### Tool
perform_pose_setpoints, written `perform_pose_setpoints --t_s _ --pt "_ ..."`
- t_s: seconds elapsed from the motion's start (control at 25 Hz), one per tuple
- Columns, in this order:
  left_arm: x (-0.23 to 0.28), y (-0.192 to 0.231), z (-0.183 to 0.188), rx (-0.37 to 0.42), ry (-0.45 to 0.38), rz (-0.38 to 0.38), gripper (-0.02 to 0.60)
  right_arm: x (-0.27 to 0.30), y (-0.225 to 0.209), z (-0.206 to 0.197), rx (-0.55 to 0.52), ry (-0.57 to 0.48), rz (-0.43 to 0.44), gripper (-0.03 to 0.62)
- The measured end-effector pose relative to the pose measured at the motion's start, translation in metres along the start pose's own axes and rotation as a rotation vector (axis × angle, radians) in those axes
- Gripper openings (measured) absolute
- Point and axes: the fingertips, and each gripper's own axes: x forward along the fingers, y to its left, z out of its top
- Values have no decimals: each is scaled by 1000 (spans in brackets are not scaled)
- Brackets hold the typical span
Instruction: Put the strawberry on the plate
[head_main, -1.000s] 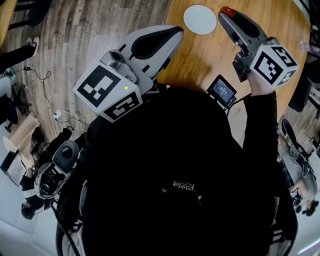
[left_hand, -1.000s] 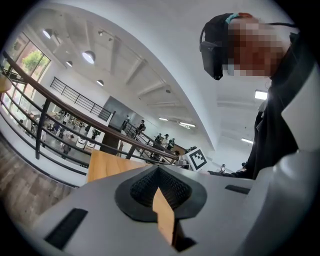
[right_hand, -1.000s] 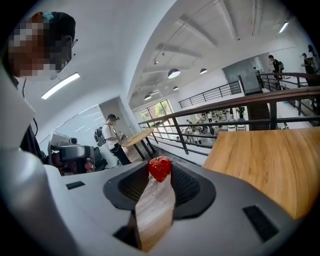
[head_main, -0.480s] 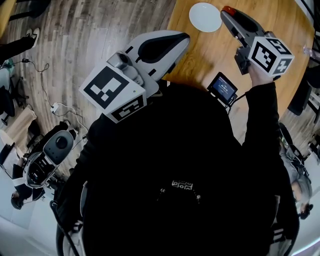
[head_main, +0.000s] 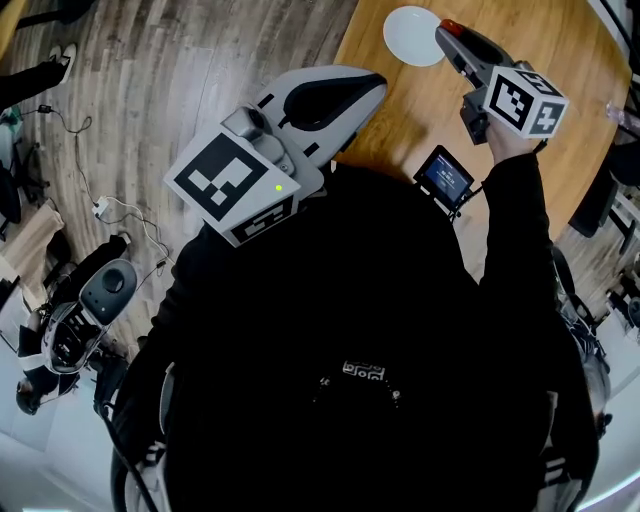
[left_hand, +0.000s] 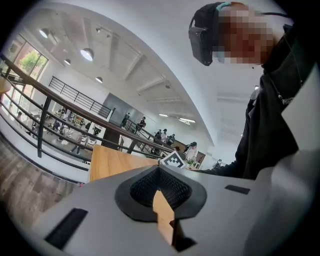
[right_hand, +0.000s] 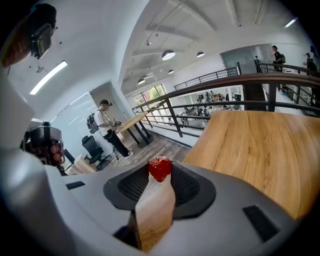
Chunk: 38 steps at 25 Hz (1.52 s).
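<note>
A red strawberry (right_hand: 159, 169) sits pinched between the tips of my right gripper (right_hand: 160, 176), which is shut on it. In the head view that gripper (head_main: 451, 33) hangs over the wooden table (head_main: 400, 110), with the strawberry (head_main: 451, 25) at the right rim of the small white plate (head_main: 408, 38). The plate is bare and does not show in either gripper view. My left gripper (head_main: 372, 88) hovers at the table's near left edge, well short of the plate. Its jaws meet at the tips (left_hand: 159, 172) with nothing between them.
A small device with a lit screen (head_main: 445, 177) hangs at the table's near edge beside my right arm. Wood floor (head_main: 150, 80) with cables and a wheeled base (head_main: 100, 300) lies to the left. A railing (right_hand: 240, 82) and a standing person (right_hand: 107, 127) are far off.
My right gripper has come down and closer to the plate, still holding the strawberry. The left gripper has drifted a little to the right, toward the table.
</note>
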Motion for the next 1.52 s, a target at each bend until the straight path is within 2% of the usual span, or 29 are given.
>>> perform_pose_setpoints --t_s 0.28,0.44,1.08,1.32,1.52 --pt "-4 -5 -17 -6 15 -8 -2 17 -15 -31 -5 57 -7 149" --pt "-5 -6 -12 -25 15 2 -2 21 -37 -38 66 72 -23 149" --pt "-21 11 -13 -43 19 36 -2 61 -104 -99 140 239 -151 149" --pt "-28 19 -18 -57 22 54 -2 74 -119 -122 127 318 -188 149" --pt "-34 25 -27 -70 29 78 -2 83 -137 -146 73 388 -272 149"
